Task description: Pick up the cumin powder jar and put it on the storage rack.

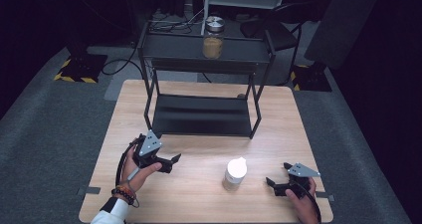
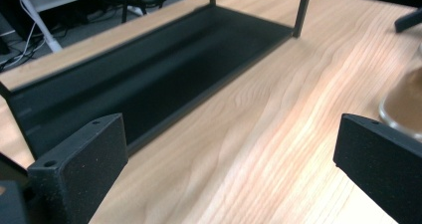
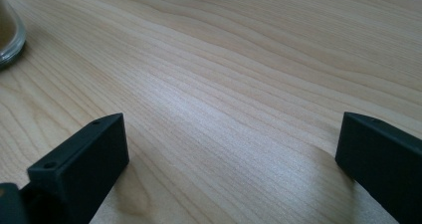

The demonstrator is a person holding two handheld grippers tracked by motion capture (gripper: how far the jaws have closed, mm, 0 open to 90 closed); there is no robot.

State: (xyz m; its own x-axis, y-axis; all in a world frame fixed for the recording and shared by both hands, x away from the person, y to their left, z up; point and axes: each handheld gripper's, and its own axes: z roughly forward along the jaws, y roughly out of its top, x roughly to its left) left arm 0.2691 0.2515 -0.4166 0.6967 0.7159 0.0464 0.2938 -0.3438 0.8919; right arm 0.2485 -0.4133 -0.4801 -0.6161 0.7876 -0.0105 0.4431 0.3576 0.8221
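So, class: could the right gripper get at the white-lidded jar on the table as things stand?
Probably yes: the right gripper sits beside the jar, jaws open, with bare table between them.

Overhead light brightens the table (image 1: 199, 184) while the room around is dark; glare sheens the wood, and the rack (image 2: 149, 79) blurs slightly.

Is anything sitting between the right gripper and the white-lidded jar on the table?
Nothing visible does. The jar stands alone on the bare wooden table, and the right gripper, jaws open, is beside it with only tabletop between them. The left gripper sits on the jar's other side, and the black rack is farther back.
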